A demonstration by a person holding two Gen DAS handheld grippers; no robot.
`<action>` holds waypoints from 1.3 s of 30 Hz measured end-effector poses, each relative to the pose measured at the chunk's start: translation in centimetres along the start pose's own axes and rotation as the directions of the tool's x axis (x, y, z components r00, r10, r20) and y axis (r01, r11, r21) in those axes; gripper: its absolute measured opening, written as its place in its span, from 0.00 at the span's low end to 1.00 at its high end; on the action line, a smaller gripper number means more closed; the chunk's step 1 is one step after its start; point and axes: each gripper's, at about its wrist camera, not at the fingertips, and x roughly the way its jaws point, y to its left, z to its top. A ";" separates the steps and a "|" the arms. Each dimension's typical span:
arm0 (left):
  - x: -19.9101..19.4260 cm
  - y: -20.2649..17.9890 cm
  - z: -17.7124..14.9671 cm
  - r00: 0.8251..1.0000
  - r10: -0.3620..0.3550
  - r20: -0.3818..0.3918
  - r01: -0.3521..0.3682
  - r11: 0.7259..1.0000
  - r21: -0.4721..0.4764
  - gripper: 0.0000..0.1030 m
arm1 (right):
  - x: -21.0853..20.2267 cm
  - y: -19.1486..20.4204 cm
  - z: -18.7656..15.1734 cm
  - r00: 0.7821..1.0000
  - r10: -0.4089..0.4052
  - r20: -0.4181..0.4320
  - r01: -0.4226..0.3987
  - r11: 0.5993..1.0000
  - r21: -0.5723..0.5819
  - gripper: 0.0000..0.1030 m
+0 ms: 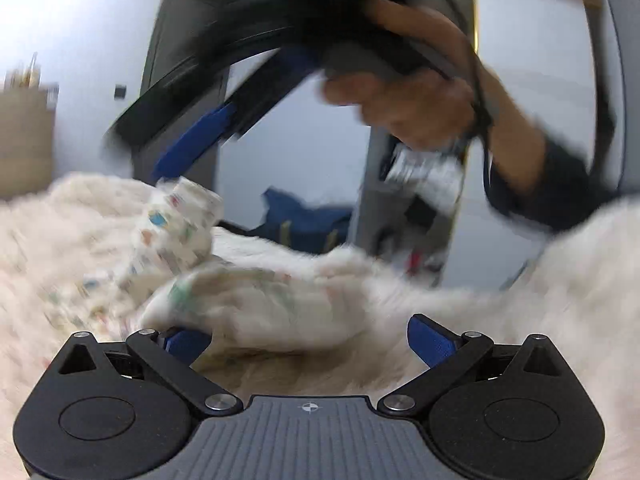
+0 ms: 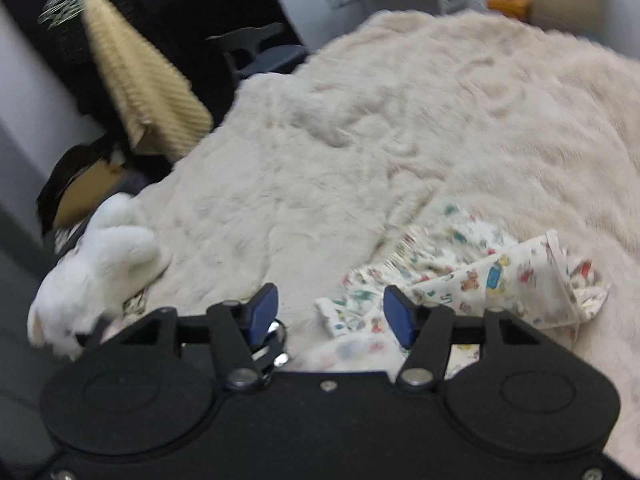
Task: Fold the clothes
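Left wrist view: the left gripper point(image 1: 308, 338) sits low over a cream fleece blanket point(image 1: 540, 320) with its blue fingers point(image 1: 430, 342) spread wide apart, holding nothing. A bunched fold of the printed garment point(image 1: 256, 308), white with small coloured pictures, lies between them, covering the tip of the left-hand finger; whether it touches the cloth cannot be told through the blur. More of the garment rises in a crumpled peak further back on the left. Above, the right gripper point(image 1: 192, 152) swings across in heavy blur, gripped by the person's right hand point(image 1: 404, 96); its blue finger points down toward the peak of the garment.

Right wrist view: a white plush toy point(image 2: 100, 264) lies at the blanket's left edge, with a ribbed beige cloth point(image 2: 140, 88) hanging behind it. The right gripper's fingers stand apart and empty above the garment, which is crumpled on the blanket at lower right.
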 end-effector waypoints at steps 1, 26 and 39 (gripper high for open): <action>-0.3 0.5 -0.2 1.000 -0.005 0.008 0.005 0.999 -0.036 1.00 | -1.0 0.4 0.0 1.000 -0.009 0.027 0.010 1.000 -0.024 0.59; -1.8 4.5 -2.7 1.000 0.024 -0.007 -0.025 0.885 -0.465 0.70 | 14.2 -7.5 2.8 0.921 -0.307 -0.241 0.325 0.945 0.038 0.56; -3.8 3.9 -1.6 0.991 0.120 0.059 -0.086 0.912 -0.402 0.09 | 16.0 -5.9 5.5 0.850 -0.470 -0.237 0.475 0.879 -0.039 0.03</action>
